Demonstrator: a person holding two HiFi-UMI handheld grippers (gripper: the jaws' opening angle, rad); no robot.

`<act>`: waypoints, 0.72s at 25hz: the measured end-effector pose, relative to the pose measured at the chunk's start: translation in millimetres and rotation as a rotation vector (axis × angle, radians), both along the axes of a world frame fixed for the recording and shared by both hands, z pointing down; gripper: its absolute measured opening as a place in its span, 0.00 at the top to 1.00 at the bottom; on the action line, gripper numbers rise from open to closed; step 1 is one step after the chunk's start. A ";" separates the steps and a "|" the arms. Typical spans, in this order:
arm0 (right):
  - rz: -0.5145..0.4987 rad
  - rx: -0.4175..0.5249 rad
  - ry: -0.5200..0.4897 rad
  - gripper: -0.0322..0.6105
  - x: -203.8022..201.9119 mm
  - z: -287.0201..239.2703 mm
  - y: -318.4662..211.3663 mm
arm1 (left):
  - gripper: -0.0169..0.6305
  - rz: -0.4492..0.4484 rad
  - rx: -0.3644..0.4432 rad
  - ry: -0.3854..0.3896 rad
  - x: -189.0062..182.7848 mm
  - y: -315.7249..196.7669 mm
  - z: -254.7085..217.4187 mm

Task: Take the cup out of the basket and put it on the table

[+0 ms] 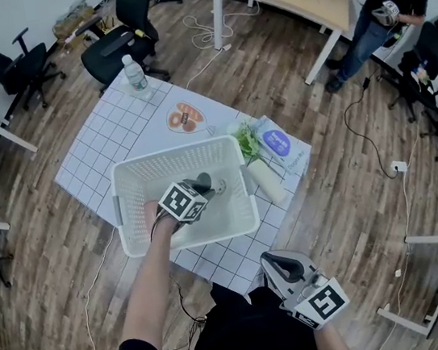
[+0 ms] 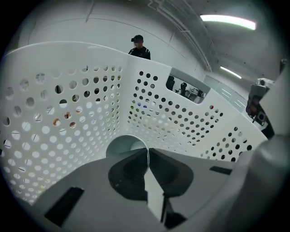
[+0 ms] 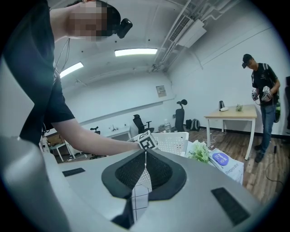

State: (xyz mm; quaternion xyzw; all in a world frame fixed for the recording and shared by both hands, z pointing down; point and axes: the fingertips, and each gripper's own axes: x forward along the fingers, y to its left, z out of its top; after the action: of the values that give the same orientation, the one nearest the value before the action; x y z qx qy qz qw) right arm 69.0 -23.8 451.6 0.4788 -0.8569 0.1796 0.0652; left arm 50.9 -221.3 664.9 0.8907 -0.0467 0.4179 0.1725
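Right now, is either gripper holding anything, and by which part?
The left gripper is shut on the cup inside the basket, pinching its thin wall at the rim. The right gripper is shut and empty.

I see a table [image 1: 100, 143] with a white grid-pattern surface. On it: a perforated white basket [image 1: 126, 180], a water bottle [image 1: 136, 76] at the far corner, a patterned disc [image 1: 185, 118] between them, and leafy greens [image 1: 247, 143] and a blue-labelled packet [image 1: 280, 145] beside the basket.
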 end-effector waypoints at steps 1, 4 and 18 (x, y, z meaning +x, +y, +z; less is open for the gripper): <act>0.001 0.000 0.000 0.91 -0.2 -0.3 -0.1 | 0.94 -0.003 0.004 -0.001 -0.5 -1.0 -0.4; 0.001 0.002 0.001 0.91 -1.2 -0.8 -0.7 | 0.94 -0.012 0.017 0.001 -1.6 -3.6 -3.2; -0.021 0.036 0.005 0.91 -9.2 -9.0 4.6 | 0.94 -0.059 0.144 0.096 -7.0 -15.2 -66.7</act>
State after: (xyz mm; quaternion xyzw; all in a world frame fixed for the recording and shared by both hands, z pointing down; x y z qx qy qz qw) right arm 59.8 -19.2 442.6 0.4715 -0.8647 0.1624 0.0604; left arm 43.9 -236.5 598.2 0.9181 -0.0944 0.3649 0.1223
